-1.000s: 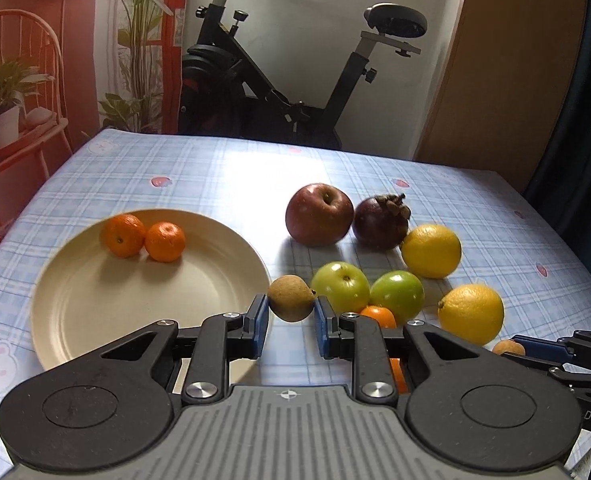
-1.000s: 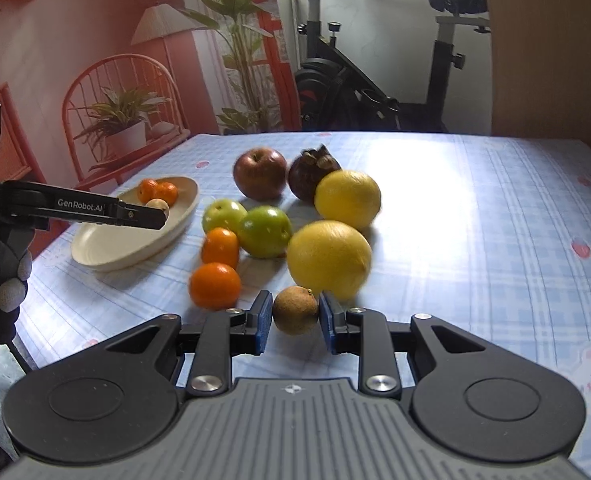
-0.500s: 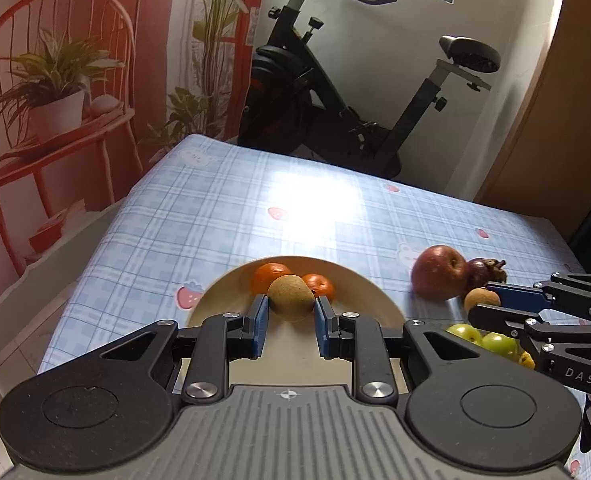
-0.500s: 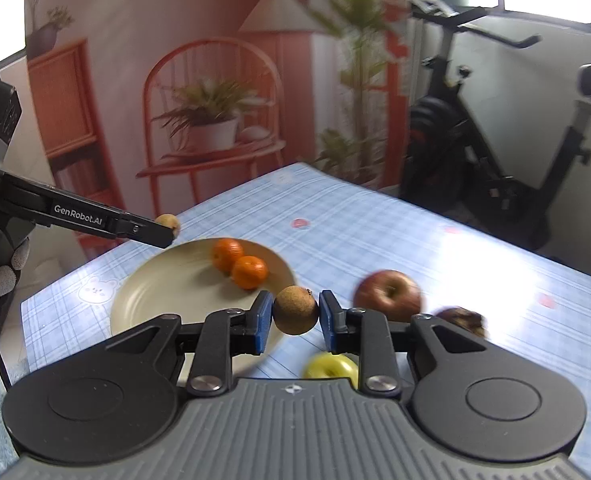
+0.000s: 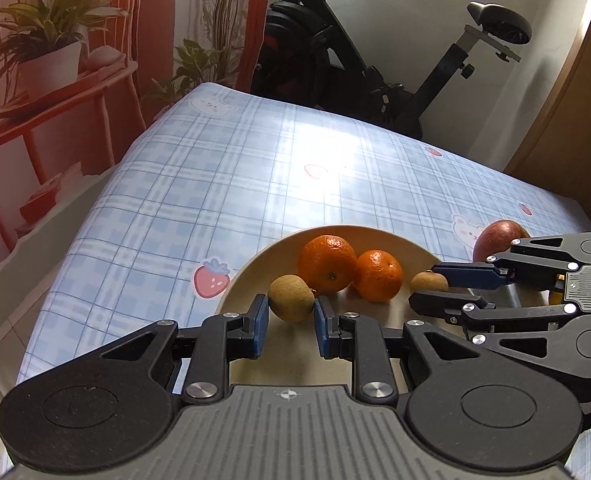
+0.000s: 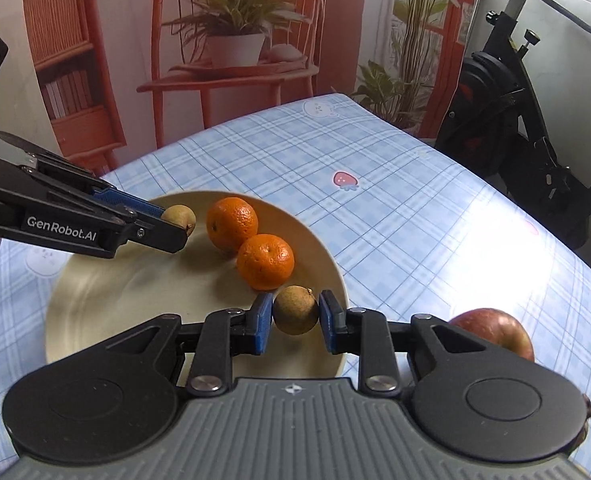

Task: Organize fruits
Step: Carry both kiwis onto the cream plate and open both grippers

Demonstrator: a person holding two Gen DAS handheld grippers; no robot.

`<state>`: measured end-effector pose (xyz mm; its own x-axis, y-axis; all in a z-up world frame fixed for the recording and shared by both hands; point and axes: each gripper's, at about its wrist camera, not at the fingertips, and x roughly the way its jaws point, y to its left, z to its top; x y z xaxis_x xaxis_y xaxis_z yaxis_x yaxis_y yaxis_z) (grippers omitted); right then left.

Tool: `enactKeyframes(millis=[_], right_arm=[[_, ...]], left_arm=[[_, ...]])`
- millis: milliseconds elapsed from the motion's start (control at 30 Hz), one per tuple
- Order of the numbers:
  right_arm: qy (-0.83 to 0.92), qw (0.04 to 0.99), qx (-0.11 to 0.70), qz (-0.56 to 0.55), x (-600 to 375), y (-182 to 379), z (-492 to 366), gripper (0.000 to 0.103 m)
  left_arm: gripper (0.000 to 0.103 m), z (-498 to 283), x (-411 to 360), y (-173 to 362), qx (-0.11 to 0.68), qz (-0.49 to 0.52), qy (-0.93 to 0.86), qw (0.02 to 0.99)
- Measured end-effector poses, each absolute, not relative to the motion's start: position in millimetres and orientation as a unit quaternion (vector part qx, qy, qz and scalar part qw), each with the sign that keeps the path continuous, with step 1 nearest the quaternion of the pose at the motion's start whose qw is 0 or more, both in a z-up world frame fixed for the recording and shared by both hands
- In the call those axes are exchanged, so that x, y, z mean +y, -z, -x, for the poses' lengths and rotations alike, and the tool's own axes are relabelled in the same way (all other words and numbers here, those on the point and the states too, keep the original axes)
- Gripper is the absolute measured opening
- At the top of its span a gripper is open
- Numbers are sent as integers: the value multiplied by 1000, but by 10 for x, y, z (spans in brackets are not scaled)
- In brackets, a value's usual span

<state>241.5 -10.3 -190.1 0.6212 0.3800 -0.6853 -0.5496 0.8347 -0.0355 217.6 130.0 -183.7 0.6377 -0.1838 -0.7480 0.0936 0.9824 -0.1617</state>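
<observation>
Left wrist view: the left gripper [image 5: 291, 318] has its blue pads clamped on a small brown fruit [image 5: 291, 297], one pad on each side, and holds it over the near part of a cream plate [image 5: 251, 270]. Just beyond that fruit two oranges [image 5: 327, 263] sit touching each other on the plate. To their right the right gripper [image 5: 435, 290] reaches in from the side, its fingers closed on a second small brown fruit [image 5: 427, 281] above the plate's right part. Behind that gripper a red apple [image 5: 495, 236] rests on the blue checked tablecloth [image 5: 215, 184], off the plate.

From the right wrist view, the right gripper [image 6: 295, 316] squeezes its brown fruit [image 6: 295, 309] between both pads, over the plate's [image 6: 115, 292] near rim and just in front of the nearer orange [image 6: 265, 261]. The farther orange [image 6: 232, 223] touches it. At the left the left gripper [image 6: 177, 228] comes in across the plate with its brown fruit [image 6: 180, 218] pinched at the fingertips. The apple [image 6: 491, 330] lies on the cloth to the right, near the plate but apart from it. An exercise bike [image 6: 535, 120] and a pot plant on a red stand [image 6: 235, 36] are behind the table.
</observation>
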Motion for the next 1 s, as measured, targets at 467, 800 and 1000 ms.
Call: enactKeyframes(millis=[467, 800, 1000], right_arm=[[-258, 893, 342, 138, -13, 1938, -2455, 31], [-253, 907, 319, 105, -238, 1692, -2243, 40], [-226, 926, 300, 42, -659, 1497, -1978, 40]], left_arm=[[27, -2216, 1257, 1914, 413, 38, 69, 907], [33, -2076, 1265, 1742, 401, 35, 56, 914], [33, -1913, 1104, 1519, 374, 35, 50, 925]])
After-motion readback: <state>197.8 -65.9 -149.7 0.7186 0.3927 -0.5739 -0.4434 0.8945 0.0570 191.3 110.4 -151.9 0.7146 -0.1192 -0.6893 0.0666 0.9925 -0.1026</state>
